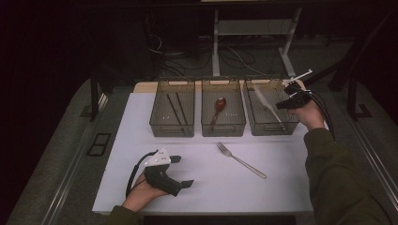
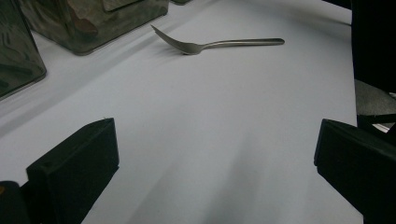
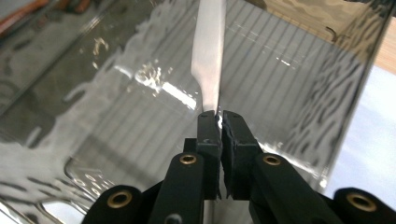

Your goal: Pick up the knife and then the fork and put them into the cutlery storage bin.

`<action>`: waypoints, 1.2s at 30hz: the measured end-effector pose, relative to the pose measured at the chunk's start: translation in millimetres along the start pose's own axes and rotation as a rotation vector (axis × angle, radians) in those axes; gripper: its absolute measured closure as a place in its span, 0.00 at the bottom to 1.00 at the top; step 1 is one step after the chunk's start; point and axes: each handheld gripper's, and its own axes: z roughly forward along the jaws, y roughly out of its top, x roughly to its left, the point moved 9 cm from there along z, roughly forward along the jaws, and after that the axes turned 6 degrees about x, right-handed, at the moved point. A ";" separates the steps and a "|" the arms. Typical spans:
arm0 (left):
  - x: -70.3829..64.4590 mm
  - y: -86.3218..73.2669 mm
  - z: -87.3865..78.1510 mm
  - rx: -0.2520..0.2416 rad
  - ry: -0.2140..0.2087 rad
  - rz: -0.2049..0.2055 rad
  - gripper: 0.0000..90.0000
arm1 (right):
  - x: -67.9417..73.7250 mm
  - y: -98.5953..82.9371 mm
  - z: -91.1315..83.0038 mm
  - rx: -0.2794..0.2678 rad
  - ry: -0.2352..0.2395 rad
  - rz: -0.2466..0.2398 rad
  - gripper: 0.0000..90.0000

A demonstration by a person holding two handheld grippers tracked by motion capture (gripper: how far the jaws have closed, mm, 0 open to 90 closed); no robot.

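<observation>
Three clear bins stand in a row at the back of the white mat. My right gripper [image 1: 281, 105] hovers over the right bin [image 1: 290, 126], shut on a metal knife [image 3: 208, 56] whose blade points down into that bin [image 3: 299, 84]. A fork [image 1: 240, 160] lies on the mat in front of the bins, with its tines toward them. My left gripper [image 1: 184, 171] rests low on the mat at the near left, jaws wide open with nothing between them, facing the fork [image 2: 219, 44]. The middle bin holds a dark red spoon [image 1: 219, 106], and the left bin holds dark chopsticks [image 1: 177, 108].
The white mat [image 1: 141, 140] covers the table, with a wooden edge behind the bins. White desk legs and cables [image 1: 216, 51] stand on the dark floor beyond. A person's right sleeve [image 1: 338, 178] crosses the near right corner.
</observation>
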 end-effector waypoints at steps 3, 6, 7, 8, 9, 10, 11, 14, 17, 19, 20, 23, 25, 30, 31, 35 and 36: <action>-0.3 0.0 -0.1 0.000 -0.001 0.002 0.00 | 4.3 2.8 -1.6 -0.019 0.010 -0.012 0.88; -0.3 0.2 -0.1 0.001 0.000 0.003 0.00 | 10.5 5.4 -7.4 -0.046 0.044 -0.005 0.79; -0.4 0.2 -0.2 0.001 0.001 0.004 0.00 | 12.0 6.0 -9.6 -0.056 0.046 -0.004 0.76; -0.5 0.3 -0.3 0.001 0.001 0.003 0.00 | 14.3 6.5 -12.2 -0.069 0.058 -0.005 0.72; -0.5 0.3 -0.4 0.001 0.002 0.003 0.00 | 15.8 7.1 -15.1 -0.091 0.059 -0.005 0.69; -0.2 0.3 -0.4 0.001 0.003 0.004 0.00 | 17.7 7.2 -18.6 -0.113 0.063 -0.006 0.68; 0.2 0.2 -0.4 0.002 0.004 0.004 0.00 | 18.9 6.7 -21.5 -0.130 0.064 -0.001 0.64; 0.5 0.0 -0.1 0.003 0.007 0.001 0.00 | 22.1 1.7 -27.2 -0.164 0.064 -0.002 0.57; 0.6 -0.3 -0.2 0.007 0.010 0.007 0.00 | 27.7 -4.3 -33.3 -0.203 0.092 0.015 0.54; 0.9 -0.4 0.1 0.006 0.011 0.004 0.00 | 33.6 -8.8 -37.8 -0.219 0.101 0.007 0.52; 1.2 -0.7 0.1 0.009 0.012 0.006 0.00 | 36.6 -10.8 -40.3 -0.227 0.100 -0.002 0.51; 1.4 -0.9 0.2 0.011 0.015 0.008 0.00 | 48.4 -17.4 -47.9 -0.243 0.128 -0.014 0.48; 1.6 -0.6 0.1 0.009 0.017 0.007 0.00 | 55.2 -21.9 -51.8 -0.253 0.144 -0.023 0.47; 2.3 -0.7 -0.1 0.009 0.018 0.004 0.00 | 69.1 -30.3 -61.4 -0.305 0.176 -0.015 0.46; 2.3 -0.6 0.0 0.008 0.017 0.003 0.00 | 72.4 -32.5 -62.2 -0.305 0.182 -0.023 0.45; 2.6 -0.7 -0.1 0.009 0.022 0.007 0.00 | 85.8 -41.4 -64.5 -0.305 0.186 -0.059 0.45; 2.7 -0.6 -0.1 0.009 0.024 0.007 0.00 | 88.6 -42.8 -65.3 -0.310 0.189 -0.059 0.45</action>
